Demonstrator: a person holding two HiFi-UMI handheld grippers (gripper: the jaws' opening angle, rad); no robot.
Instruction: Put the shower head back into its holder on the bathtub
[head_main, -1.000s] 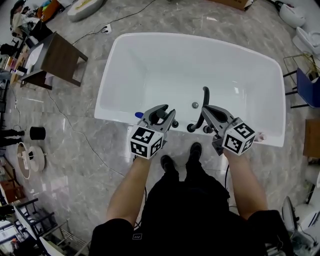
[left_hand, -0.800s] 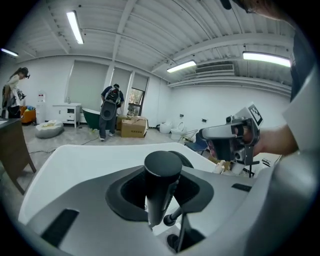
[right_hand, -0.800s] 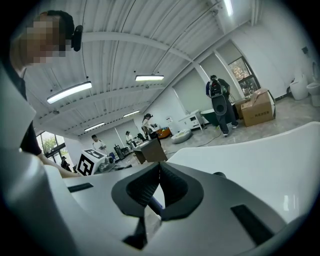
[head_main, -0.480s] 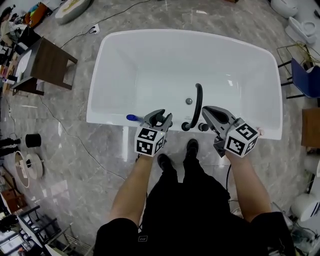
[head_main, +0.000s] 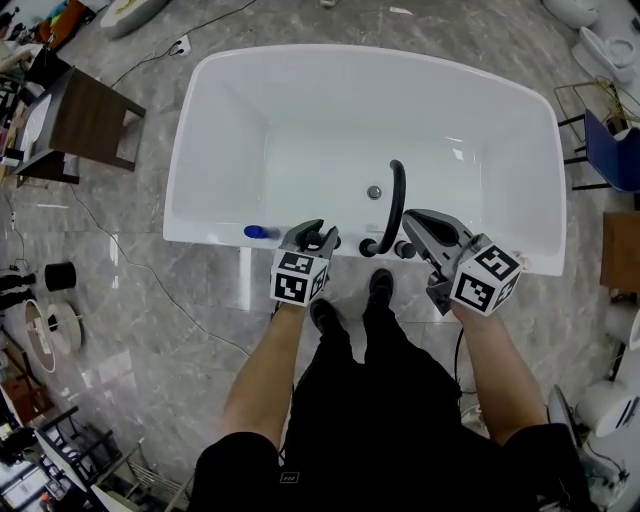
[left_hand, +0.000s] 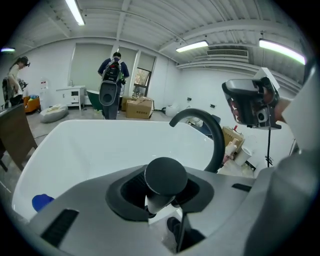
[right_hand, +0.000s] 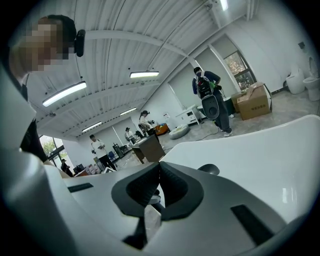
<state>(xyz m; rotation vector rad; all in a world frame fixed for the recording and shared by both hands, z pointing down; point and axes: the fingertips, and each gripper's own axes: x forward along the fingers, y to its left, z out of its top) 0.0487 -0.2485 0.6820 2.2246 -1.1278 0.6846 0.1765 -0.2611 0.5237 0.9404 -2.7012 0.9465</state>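
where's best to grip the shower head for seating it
Likely the shower head's narrow neck under its round top, from the tub's near side, as the left gripper has it: the wide top blocks slipping, the lower end stays free.

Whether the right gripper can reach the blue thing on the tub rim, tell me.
Probably not directly: the left gripper, holding the shower head, and the black spout stand in between.

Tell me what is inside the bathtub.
Only a round drain shows on the bathtub floor; a black curved faucet arches in from the near rim. That rim hides the near inner wall.
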